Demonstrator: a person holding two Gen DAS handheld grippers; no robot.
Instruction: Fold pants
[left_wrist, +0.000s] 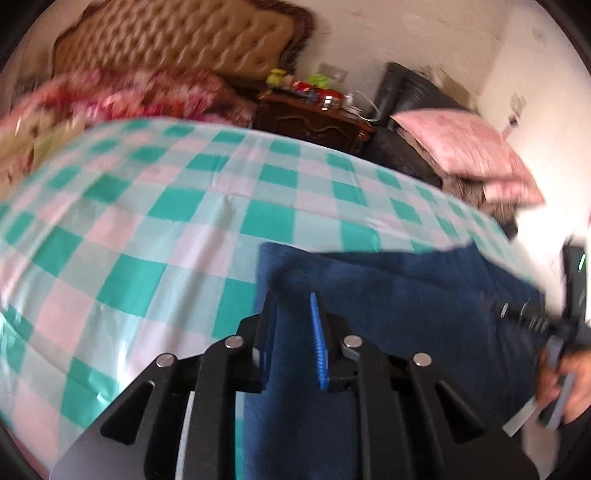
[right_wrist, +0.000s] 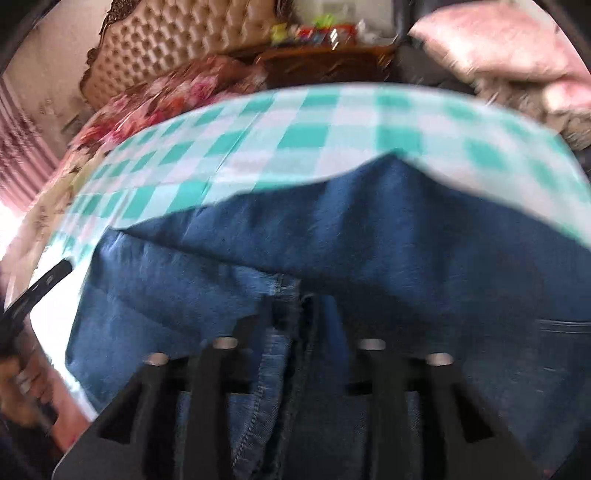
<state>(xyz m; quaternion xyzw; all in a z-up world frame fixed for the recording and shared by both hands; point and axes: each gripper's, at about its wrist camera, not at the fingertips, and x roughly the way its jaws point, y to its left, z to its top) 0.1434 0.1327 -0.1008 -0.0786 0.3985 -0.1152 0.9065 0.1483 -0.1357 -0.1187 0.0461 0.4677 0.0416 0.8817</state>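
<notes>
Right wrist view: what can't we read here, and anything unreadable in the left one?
- Right wrist view: right gripper fingertips smeared by motion blur against the jeans; grip unreadable.
- Left wrist view: left gripper has denim between its fingers, but pad contact is unclear.
- Both views: the jeans run off the bottom edge behind the gripper bodies, so fold state is hidden.
- Nightstand items: too small and blurred.

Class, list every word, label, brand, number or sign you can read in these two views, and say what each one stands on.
None can be read.
Packets on the dark wooden nightstand: print too blurred to read.
Markings on the right gripper, seen from the left wrist: too smeared to read.
Blue jeans and checked bedsheet: no lettering visible.
</notes>
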